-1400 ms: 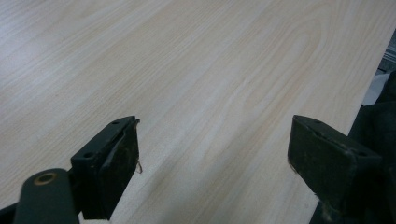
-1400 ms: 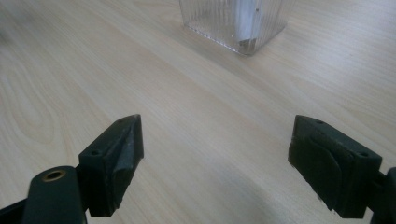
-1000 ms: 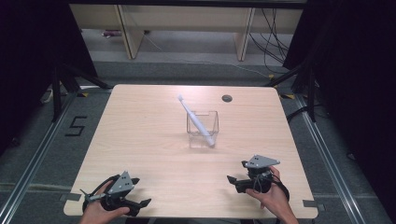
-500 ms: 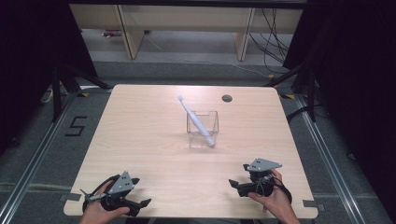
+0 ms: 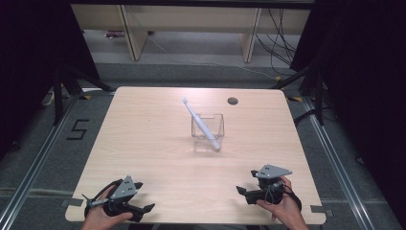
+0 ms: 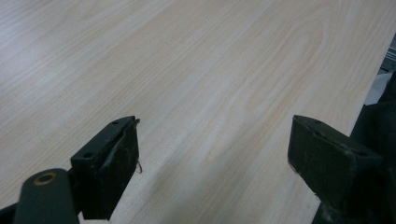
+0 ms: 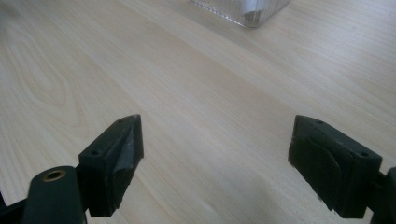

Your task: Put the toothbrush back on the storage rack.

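A clear square container (image 5: 208, 132) stands on the middle of the light wooden table (image 5: 143, 129). A white toothbrush-like stick (image 5: 201, 123) leans in it, its head pointing up and to the far left. My left gripper (image 5: 145, 195) rests at the near left corner, held by a hand, jaws wide apart over bare wood (image 6: 212, 154). At the near right, my right gripper (image 5: 245, 182) points left, and is also open with nothing between its jaws (image 7: 217, 149). The container's lower corner (image 7: 238, 9) shows ahead of the right gripper's jaws.
A small round cable hole (image 5: 232, 101) sits near the table's far edge. Wooden shelving and loose cables stand beyond the table, with dark curtains and metal floor rails at both sides. The near table edge lies just below both hands.
My right gripper has drifted slightly right and toward the near edge. The left gripper, container and stick have stayed put.
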{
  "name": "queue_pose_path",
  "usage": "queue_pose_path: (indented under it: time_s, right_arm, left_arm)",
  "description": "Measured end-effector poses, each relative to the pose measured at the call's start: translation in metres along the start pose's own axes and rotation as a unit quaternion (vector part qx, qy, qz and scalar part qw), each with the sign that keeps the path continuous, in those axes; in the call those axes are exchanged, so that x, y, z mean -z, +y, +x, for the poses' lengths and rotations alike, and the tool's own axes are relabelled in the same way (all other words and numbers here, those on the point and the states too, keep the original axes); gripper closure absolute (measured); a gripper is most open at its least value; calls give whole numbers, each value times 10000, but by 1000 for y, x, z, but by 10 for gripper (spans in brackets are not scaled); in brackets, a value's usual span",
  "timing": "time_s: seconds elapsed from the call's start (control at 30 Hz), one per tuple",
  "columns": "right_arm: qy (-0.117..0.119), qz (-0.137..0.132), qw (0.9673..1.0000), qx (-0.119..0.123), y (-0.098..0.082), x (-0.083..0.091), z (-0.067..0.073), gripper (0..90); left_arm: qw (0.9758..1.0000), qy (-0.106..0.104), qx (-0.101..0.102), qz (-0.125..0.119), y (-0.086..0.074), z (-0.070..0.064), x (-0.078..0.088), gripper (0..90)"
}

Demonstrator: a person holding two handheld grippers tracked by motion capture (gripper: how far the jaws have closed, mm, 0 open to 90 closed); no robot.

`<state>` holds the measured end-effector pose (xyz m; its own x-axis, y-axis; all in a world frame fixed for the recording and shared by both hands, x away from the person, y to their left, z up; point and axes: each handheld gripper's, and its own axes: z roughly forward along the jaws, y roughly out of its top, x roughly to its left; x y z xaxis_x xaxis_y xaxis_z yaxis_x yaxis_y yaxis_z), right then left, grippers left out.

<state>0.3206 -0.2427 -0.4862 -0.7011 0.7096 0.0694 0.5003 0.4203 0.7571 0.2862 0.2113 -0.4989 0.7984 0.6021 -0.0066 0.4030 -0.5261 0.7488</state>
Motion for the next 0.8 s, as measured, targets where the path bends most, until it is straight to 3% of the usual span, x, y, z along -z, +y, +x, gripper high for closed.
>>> queue_pose_path:
  time_s: [0.43,0.7,0.8]
  right_arm:
    - [-74,-1,9999,70,0,0,-1,186]
    - [11,20,10000,14,0,-1,-1,186]
    - [-80,-6,10000,3,-1,0,-1,186]
  left_arm:
    - [10000,16,-58,57,0,0,0,158]
    - [10000,21,-64,60,0,0,0,157]
    - [10000,22,-61,51,0,1,0,157]
